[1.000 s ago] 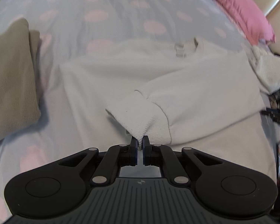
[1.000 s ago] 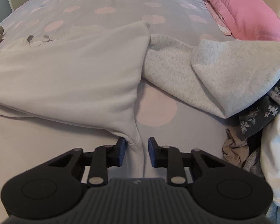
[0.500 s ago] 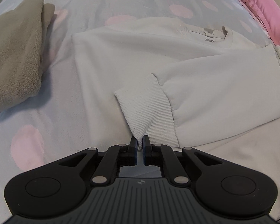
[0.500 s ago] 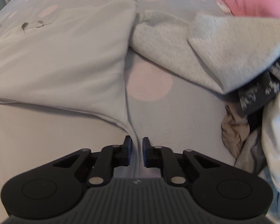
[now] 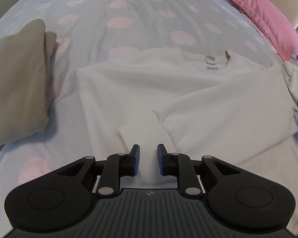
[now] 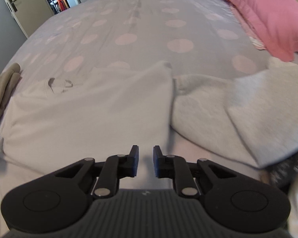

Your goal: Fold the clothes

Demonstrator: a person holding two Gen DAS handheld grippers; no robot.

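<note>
A white sweatshirt lies flat on the bed, collar toward the far right. One sleeve is folded across its body, and the ribbed cuff lies just ahead of my left gripper, which is open and empty above it. In the right wrist view the sweatshirt fills the left and middle. My right gripper is open and empty over its right edge.
A folded olive-tan garment lies left of the sweatshirt. A grey fleece garment lies right of it, with dark floral clothes beyond. A pink pillow is at the far right. The bedspread is lilac with pink dots.
Both grippers have opened and let go: the left released the sleeve cuff, which now lies on the sweatshirt; the right released the sweatshirt's edge. Both have drawn back and up.
</note>
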